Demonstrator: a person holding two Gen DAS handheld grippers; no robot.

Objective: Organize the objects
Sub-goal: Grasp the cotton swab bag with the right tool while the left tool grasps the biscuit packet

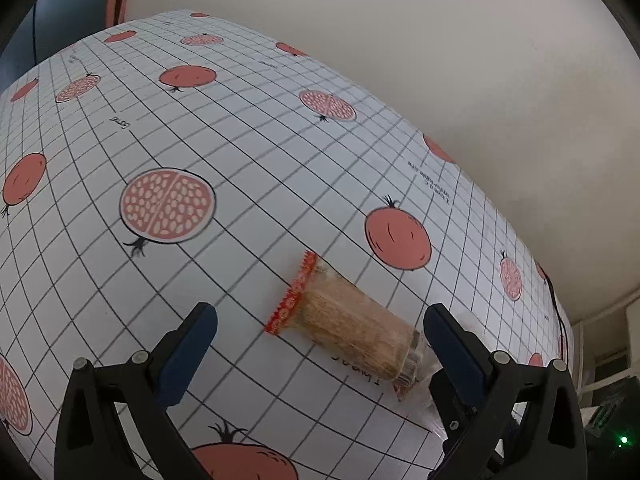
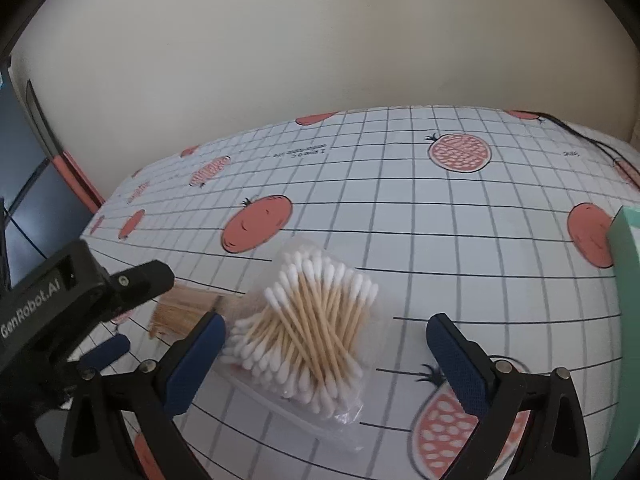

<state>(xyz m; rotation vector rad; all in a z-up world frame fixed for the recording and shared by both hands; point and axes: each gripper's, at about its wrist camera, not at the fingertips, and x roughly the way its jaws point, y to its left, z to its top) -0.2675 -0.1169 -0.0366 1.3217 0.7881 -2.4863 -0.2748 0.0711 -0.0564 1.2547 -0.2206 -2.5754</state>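
1. The left tool point(image 1: 320, 336) hangs with its fingers spread wide, holding nothing, just above a packet of toothpicks point(image 1: 352, 320) that lies flat on the worktop point(image 1: 240, 140).
2. The packet lies slantwise between the fingers, its red crimped end pointing away and its near end close to the right finger; whether they touch cannot be told.
3. The right tool point(image 2: 326, 340) is likewise spread and empty, poised over a clear bag of cotton swabs point(image 2: 316, 320) on the same worktop.
4. The toothpick packet lies just left of the swabs, partly hidden by the left tool.
5. A pale green box point(image 2: 626, 280) stands at the right edge, well apart.
6. Judged from this, the step in hand is the approach to grasp; neither item is lifted yet.
7. The next move likely calls for lowering and closing across each packet's middle, since slippery wrapping could slide.
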